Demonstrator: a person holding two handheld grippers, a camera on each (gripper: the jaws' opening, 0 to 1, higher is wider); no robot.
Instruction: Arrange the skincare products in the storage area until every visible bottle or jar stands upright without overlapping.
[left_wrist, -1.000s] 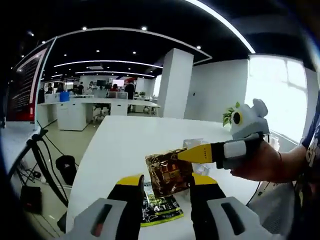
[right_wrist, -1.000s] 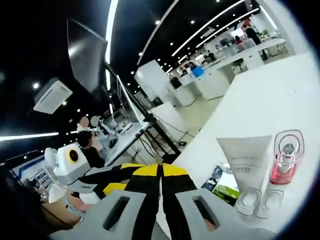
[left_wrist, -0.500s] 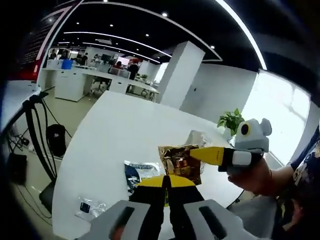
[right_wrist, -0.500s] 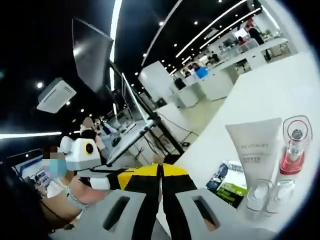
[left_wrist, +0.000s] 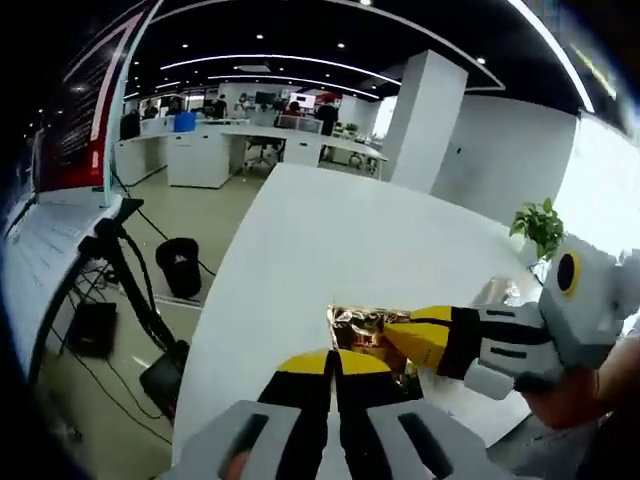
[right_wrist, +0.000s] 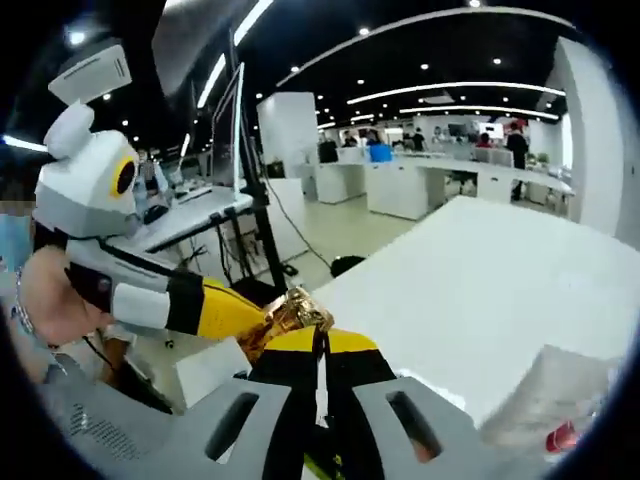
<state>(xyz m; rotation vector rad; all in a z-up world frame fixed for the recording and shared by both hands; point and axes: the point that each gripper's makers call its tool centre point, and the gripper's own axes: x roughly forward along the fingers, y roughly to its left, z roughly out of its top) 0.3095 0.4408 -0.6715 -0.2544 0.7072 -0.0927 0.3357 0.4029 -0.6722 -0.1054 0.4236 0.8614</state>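
Note:
A crinkled gold foil sachet (left_wrist: 362, 328) hangs over the near edge of the white table (left_wrist: 340, 230). My left gripper (left_wrist: 335, 362) is shut, its yellow tips against the sachet's lower edge. From the right, my right gripper (left_wrist: 398, 336) pinches the sachet's other side. In the right gripper view the sachet (right_wrist: 292, 310) sticks out just above my shut right gripper (right_wrist: 320, 342), and the left gripper (right_wrist: 250, 322) meets it from the left. At the lower right lie a pale tube (right_wrist: 548, 392) and a red-topped bottle (right_wrist: 561, 437), blurred.
A black tripod (left_wrist: 128, 270) and cables stand on the floor left of the table. A potted plant (left_wrist: 540, 226) sits at the table's far right. Hands (right_wrist: 45, 300) hold both tools. Desks and people are far behind.
Both views have swung round. The two grippers have come closer together around the gold sachet, and the flat packets on the table have left the left gripper view.

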